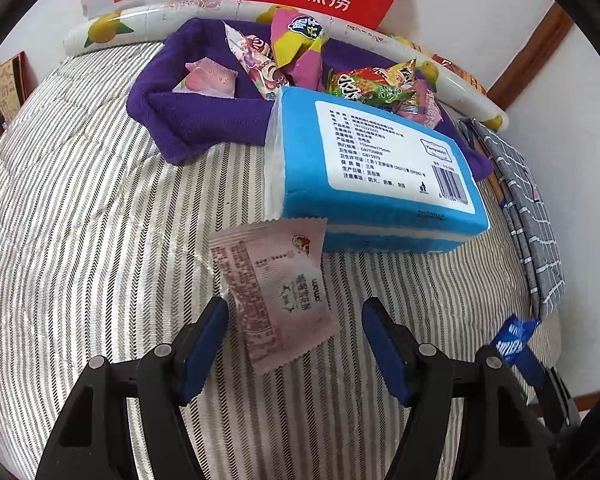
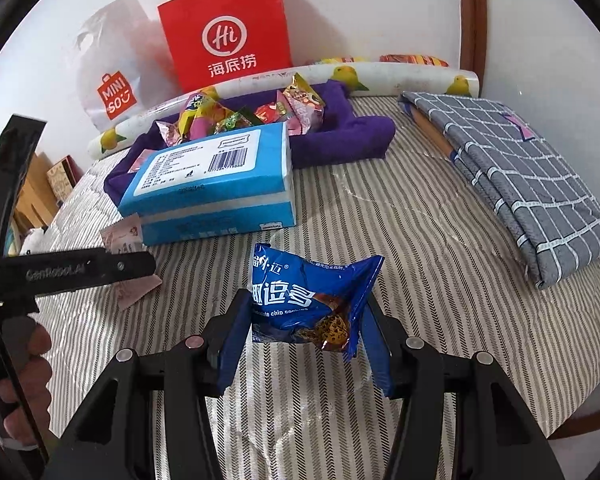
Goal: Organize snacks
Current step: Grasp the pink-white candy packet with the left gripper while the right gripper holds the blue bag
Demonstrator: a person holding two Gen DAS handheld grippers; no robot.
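A pale pink snack packet (image 1: 278, 286) lies flat on the striped cloth, partly between the fingers of my open left gripper (image 1: 294, 322); its edge also shows in the right wrist view (image 2: 126, 234). My right gripper (image 2: 306, 320) is shut on a blue chocolate chip cookie packet (image 2: 314, 298) and holds it above the cloth; the packet also shows in the left wrist view (image 1: 514, 336). A purple towel (image 1: 192, 108) holds a heap of colourful snack packets (image 1: 284, 60) at the back.
A blue tissue pack (image 1: 374, 172) lies in front of the purple towel. A grey checked folded cloth (image 2: 516, 172) lies at the right. A red paper bag (image 2: 228, 32), a white Miniso bag (image 2: 114, 96) and a lemon-print roll (image 2: 380, 76) stand along the wall.
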